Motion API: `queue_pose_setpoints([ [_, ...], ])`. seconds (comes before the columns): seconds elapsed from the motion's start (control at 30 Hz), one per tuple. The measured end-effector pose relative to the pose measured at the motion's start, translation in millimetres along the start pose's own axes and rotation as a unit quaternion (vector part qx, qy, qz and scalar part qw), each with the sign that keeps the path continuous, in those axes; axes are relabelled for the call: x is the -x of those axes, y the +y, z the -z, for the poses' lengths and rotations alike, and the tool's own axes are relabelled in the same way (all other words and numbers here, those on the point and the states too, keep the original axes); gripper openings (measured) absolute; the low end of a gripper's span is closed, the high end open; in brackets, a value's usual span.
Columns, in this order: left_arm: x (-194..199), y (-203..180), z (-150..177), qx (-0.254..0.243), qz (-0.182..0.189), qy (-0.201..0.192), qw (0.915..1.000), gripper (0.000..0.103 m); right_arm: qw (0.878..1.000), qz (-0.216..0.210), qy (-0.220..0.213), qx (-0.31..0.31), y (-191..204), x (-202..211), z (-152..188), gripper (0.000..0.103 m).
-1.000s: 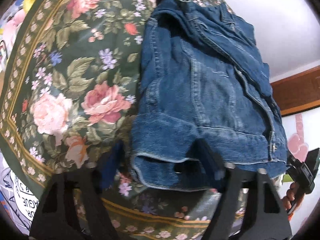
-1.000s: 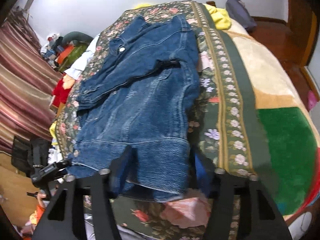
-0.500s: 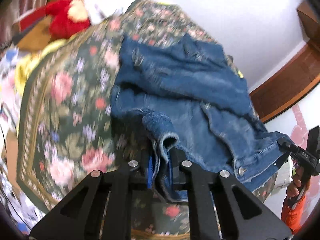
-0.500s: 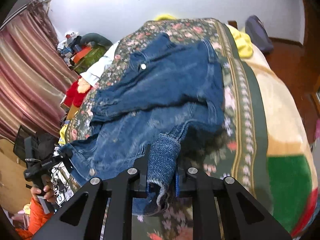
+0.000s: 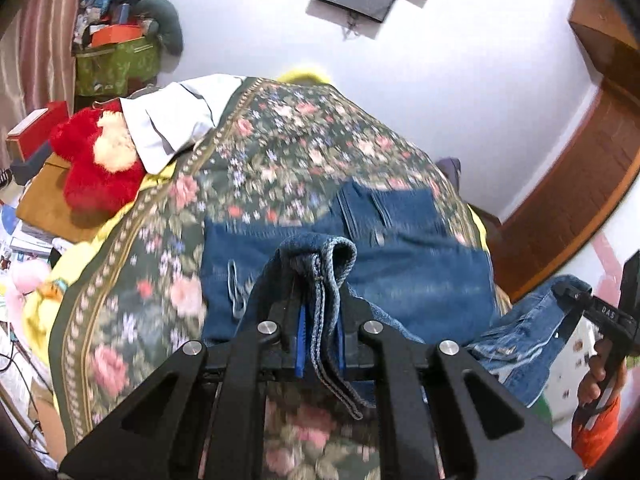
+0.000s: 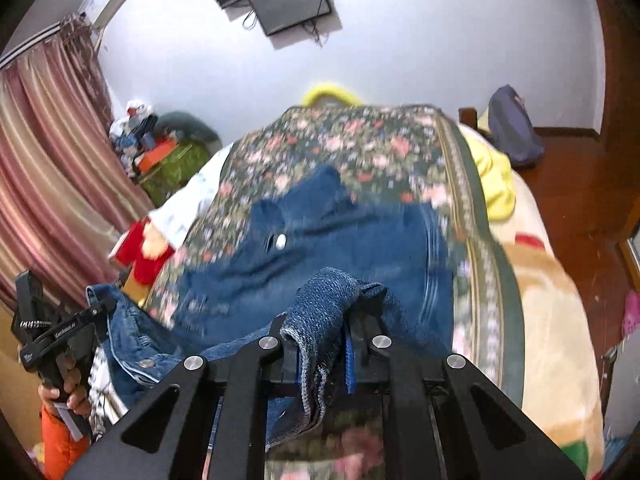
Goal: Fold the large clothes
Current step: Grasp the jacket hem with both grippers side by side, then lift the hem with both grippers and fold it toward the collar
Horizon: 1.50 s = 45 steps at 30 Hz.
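In the left wrist view, a red plush toy (image 5: pixel 96 168) lies at the left edge beside the floral blanket (image 5: pixel 280 152). The left gripper (image 5: pixel 320 336) fills the lower middle, angled down at the bed, fingers clamped together on a bunched hem of the denim jacket (image 5: pixel 400 264), which spreads across the blanket at frame centre. At the right edge the right gripper (image 5: pixel 576 300) pinches the jacket's other corner, a hand (image 5: pixel 596 376) on its handle. A second ago both pairs of fingers stood apart around a flat hem; since then they have closed and lifted it, so the hem now hangs from them above the bed.

In the right wrist view, the left gripper (image 6: pixel 96 312) sits lower left, and the right gripper (image 6: pixel 324 340) clamps denim at lower centre.
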<state>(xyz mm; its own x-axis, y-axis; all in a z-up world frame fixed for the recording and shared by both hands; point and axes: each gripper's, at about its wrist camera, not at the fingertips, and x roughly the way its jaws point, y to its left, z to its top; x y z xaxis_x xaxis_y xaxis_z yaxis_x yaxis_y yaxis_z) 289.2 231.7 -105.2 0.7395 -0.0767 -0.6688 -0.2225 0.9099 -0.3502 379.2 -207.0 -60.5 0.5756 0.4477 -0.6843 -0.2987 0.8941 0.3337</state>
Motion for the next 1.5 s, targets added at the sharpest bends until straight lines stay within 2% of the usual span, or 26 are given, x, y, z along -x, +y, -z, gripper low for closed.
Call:
queue_pose_setpoints([
  [0.2, -49, 19, -41, 0.026, -0.031, 0.013, 0.9991, 0.011, 1.0, 0.027, -0.008, -0.011, -7, -50, -55, 0.011],
  [0.4, -110, 27, -59, 0.021, -0.069, 0.039, 0.9967, 0.011, 0.998, 0.049, 0.023, -0.024, -12, -122, -91, 0.011],
  [0.6, -173, 42, -67, 0.037, -0.083, 0.072, 0.9933, 0.012, 0.996, 0.063, 0.056, -0.036, -28, -180, -101, 0.012],
  [0.77, -218, 59, -55, 0.055, -0.094, 0.109, 0.9881, 0.013, 0.992, 0.066, 0.093, -0.052, -49, -219, -99, 0.012],
  [0.9, -238, 69, -45, 0.068, -0.092, 0.129, 0.9849, 0.017, 0.992, 0.033, 0.104, -0.069, -64, -226, -97, 0.012],
  [1.0, -240, 71, -46, 0.072, -0.089, 0.135, 0.9843, 0.018, 0.992, 0.02, 0.109, -0.058, -64, -223, -100, 0.012],
  [1.17, -220, 48, -60, 0.003, -0.095, 0.138, 0.9859, 0.024, 0.993, 0.046, 0.108, 0.018, -42, -205, -106, 0.012],
  [1.23, -210, 40, -68, -0.015, -0.098, 0.143, 0.9847, 0.033, 0.993, 0.049, 0.106, 0.032, -37, -195, -110, 0.012],
  [1.27, -206, 39, -71, -0.016, -0.106, 0.142, 0.9841, 0.039, 0.993, 0.047, 0.106, 0.029, -38, -192, -112, 0.012],
  [1.3, -200, 39, -76, -0.02, -0.123, 0.13, 0.9837, 0.052, 0.993, 0.042, 0.108, 0.021, -40, -188, -114, 0.012],
  [1.33, -192, 38, -81, -0.026, -0.144, 0.109, 0.9832, 0.06, 0.993, 0.033, 0.114, -0.001, -46, -184, -118, 0.012],
  [1.4, -173, 38, -91, -0.04, -0.167, 0.071, 0.9827, 0.064, 0.991, 0.014, 0.127, -0.041, -57, -181, -121, 0.012],
  [1.43, -167, 39, -95, -0.041, -0.17, 0.065, 0.9824, 0.065, 0.988, -0.002, 0.135, -0.069, -66, -180, -123, 0.013],
  [1.5, -157, 40, -98, -0.046, -0.168, 0.066, 0.9825, 0.065, 0.986, -0.005, 0.147, -0.084, -70, -181, -124, 0.013],
])
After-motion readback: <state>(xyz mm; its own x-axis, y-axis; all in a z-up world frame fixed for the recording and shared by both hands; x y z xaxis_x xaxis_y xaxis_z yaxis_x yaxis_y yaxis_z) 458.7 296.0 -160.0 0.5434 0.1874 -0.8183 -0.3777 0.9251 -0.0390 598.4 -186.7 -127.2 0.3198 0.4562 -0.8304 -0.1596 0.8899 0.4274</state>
